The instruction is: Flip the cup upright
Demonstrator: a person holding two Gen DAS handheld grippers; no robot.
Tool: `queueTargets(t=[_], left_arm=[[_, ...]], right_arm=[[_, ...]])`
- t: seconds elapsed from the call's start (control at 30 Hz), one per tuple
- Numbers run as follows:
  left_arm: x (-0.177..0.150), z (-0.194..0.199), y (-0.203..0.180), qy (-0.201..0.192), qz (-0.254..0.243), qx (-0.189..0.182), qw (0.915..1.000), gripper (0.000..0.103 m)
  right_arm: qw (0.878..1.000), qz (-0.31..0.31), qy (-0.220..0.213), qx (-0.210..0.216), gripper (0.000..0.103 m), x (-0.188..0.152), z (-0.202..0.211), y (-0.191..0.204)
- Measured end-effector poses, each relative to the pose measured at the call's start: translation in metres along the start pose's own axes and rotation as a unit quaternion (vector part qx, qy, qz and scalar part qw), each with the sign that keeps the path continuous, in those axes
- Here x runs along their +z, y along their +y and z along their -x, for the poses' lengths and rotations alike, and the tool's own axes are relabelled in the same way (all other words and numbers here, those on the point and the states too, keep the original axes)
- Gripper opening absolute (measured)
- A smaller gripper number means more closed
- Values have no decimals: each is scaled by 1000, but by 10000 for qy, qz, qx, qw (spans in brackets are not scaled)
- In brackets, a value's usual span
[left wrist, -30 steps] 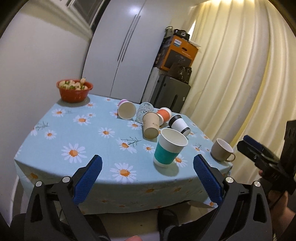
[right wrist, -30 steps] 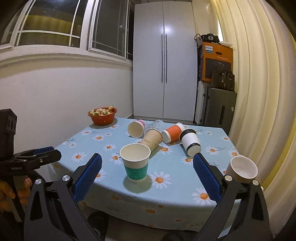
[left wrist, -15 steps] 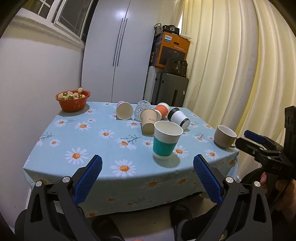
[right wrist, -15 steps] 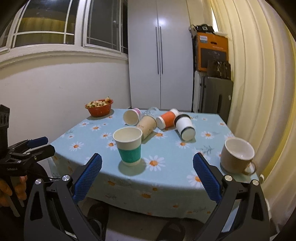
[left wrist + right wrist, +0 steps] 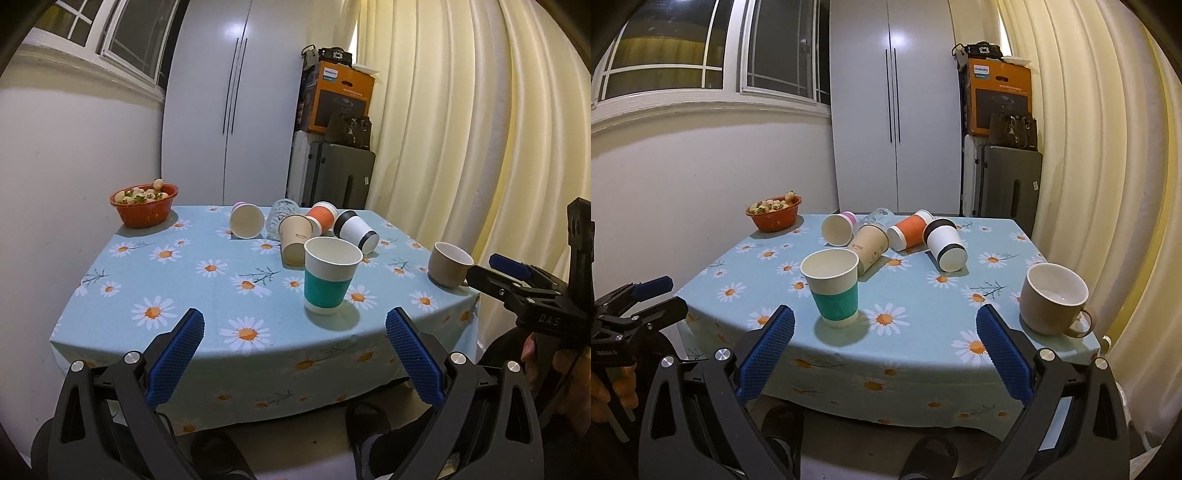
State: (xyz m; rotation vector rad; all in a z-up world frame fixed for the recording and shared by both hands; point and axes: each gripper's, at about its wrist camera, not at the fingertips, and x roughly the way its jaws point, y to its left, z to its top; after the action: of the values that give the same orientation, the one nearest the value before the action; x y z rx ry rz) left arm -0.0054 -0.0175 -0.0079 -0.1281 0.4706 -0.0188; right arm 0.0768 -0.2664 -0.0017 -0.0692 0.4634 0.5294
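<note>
Teal-banded cup [image 5: 330, 276] stands upright on the table [image 5: 155, 280], ahead of both grippers and clear of their fingers. Left gripper [image 5: 294, 349] and right gripper [image 5: 885, 349] are spread wide, holding nothing. Behind it, probably five cups [image 5: 908, 236] lie tipped over.

We see paper cups [image 5: 834, 288], a smooth shiny mug [image 5: 1052, 304], and a soft cloth tablecloth [image 5: 923, 332].

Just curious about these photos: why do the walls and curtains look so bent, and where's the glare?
Fisheye lenses bow both wrist views; the cream pleated curtains curve strongly in the right view. In the left view, glare sits on the glossy white wardrobe, and the teal-banded paper cup casts a soft shadow.
</note>
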Motion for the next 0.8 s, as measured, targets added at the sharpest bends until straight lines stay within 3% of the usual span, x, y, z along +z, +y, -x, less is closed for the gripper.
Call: queueTargets(t=[0.8], left_arm=[[-1,-1,0,50,-53,53,10000,96]], right_arm=[[9997,224,8,-88,98,-2,0,8]])
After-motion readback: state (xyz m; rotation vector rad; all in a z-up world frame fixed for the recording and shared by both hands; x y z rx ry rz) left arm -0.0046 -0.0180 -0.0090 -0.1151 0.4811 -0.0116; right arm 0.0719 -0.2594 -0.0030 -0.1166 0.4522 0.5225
